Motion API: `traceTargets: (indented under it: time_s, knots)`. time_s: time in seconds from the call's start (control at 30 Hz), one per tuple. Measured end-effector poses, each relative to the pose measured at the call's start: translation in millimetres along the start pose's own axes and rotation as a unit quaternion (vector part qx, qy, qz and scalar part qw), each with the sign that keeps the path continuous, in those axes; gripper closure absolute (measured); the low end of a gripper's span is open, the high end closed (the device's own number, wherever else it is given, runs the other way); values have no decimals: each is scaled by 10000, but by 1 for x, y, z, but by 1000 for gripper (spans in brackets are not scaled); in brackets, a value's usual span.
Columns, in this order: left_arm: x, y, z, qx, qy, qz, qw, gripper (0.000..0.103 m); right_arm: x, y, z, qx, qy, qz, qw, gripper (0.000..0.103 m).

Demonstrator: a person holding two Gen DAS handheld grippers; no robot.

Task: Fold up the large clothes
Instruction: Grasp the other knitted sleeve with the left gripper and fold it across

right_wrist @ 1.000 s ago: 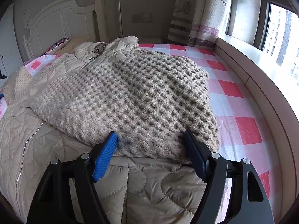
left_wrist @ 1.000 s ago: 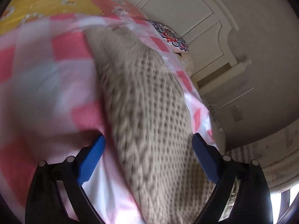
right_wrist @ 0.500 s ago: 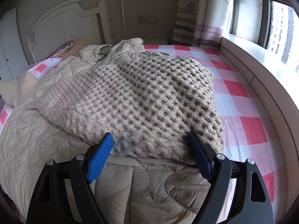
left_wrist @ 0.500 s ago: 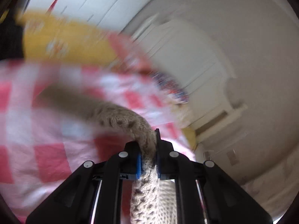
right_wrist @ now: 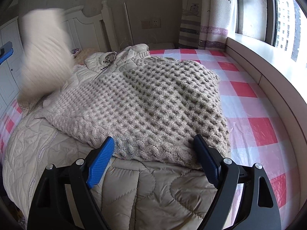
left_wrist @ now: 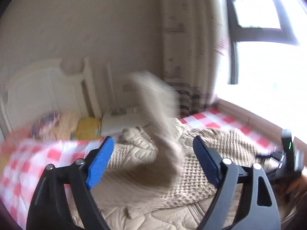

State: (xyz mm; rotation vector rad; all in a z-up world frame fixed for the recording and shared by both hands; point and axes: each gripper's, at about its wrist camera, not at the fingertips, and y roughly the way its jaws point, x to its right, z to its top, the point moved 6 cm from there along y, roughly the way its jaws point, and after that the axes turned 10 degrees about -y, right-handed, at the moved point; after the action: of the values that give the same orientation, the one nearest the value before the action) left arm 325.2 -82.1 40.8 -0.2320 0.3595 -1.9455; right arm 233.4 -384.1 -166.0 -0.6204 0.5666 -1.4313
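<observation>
A beige waffle-knit sweater (right_wrist: pixel 149 103) lies on a beige quilted jacket (right_wrist: pixel 134 187) on the bed. Its left sleeve (right_wrist: pixel 44 57) is in the air, blurred, above the sweater's left side; it also shows in the left wrist view (left_wrist: pixel 159 126), free between the jaws. My left gripper (left_wrist: pixel 151 161) is open and holds nothing. My right gripper (right_wrist: pixel 153 159) is open just short of the sweater's near hem, empty. The other gripper's blue pad (right_wrist: pixel 5 51) shows at the left edge of the right wrist view.
The bed has a red and white checked sheet (right_wrist: pixel 255 103). A white headboard (right_wrist: pixel 92 28) and pillows (left_wrist: pixel 63 122) are at the far end. A curtain (right_wrist: pixel 207 15) and a window ledge (right_wrist: pixel 268 61) run along the right.
My left gripper was shut on the sleeve half a second ago; it has swung right over the bed and opened, and the sleeve now flies free. The right gripper has hardly moved.
</observation>
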Motion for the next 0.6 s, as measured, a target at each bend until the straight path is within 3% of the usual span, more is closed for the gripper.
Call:
traceTargets:
  time_s: [0.1, 0.23, 0.33, 0.47, 0.6]
  knots:
    - [14, -16, -20, 117, 403, 213, 9989, 18, 0, 0, 0, -9, -8, -13, 10000, 22]
    - [-34, -20, -42, -273, -226, 657, 9972, 13, 0, 0, -1, 13, 29, 28, 10000, 22]
    - [-93, -17, -84, -826, -779, 1347, 9844, 13, 0, 0, -1, 15, 31, 29, 10000, 22]
    - [-142, -15, -141, -1630, -1571, 1623, 9604, 14, 0, 0, -1, -8, 1, -4, 10000, 22]
    - [-157, -6, -173, -2016, -1619, 1983, 9454, 14, -2, 0, 0, -37, -50, -48, 10000, 21]
